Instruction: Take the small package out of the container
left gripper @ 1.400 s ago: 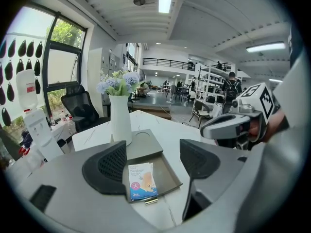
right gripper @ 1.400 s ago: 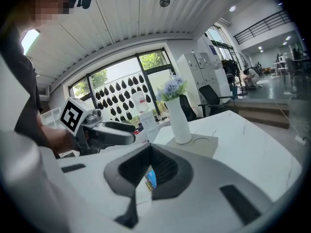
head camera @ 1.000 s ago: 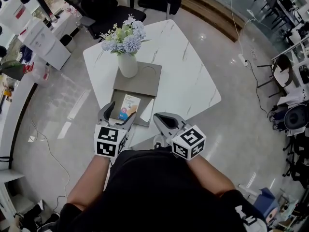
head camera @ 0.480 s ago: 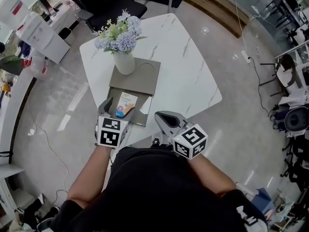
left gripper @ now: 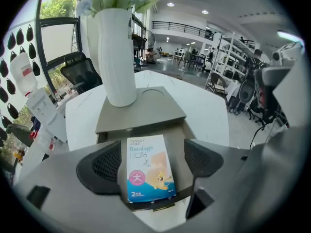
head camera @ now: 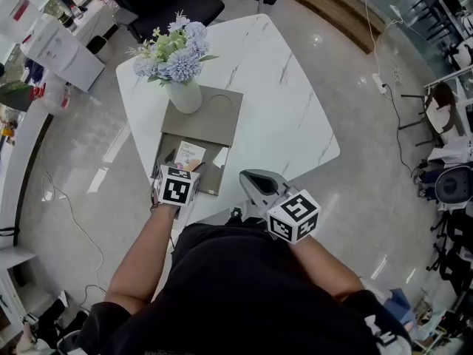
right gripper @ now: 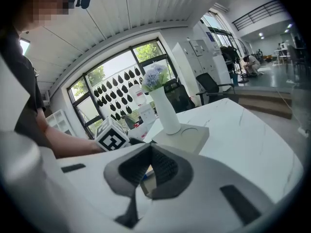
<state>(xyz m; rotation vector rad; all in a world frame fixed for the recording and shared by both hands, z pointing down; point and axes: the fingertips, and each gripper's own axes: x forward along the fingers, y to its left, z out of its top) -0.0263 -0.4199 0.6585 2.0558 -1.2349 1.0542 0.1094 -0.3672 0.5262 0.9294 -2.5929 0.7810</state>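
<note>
Left tongs [left gripper: 153, 161], jaws opening, straddle the small package [left gripper: 147, 168] without gripping it; my right tongs [right gripper: 148, 171] are closed and empty. Package lies flat in the container [head camera: 211, 180]; I judge removal not yet begun.

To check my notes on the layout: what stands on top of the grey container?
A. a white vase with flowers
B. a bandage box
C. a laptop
A: the white vase stands on the lid of the grey container, while the bandage box lies lower, in its open drawer.
</note>
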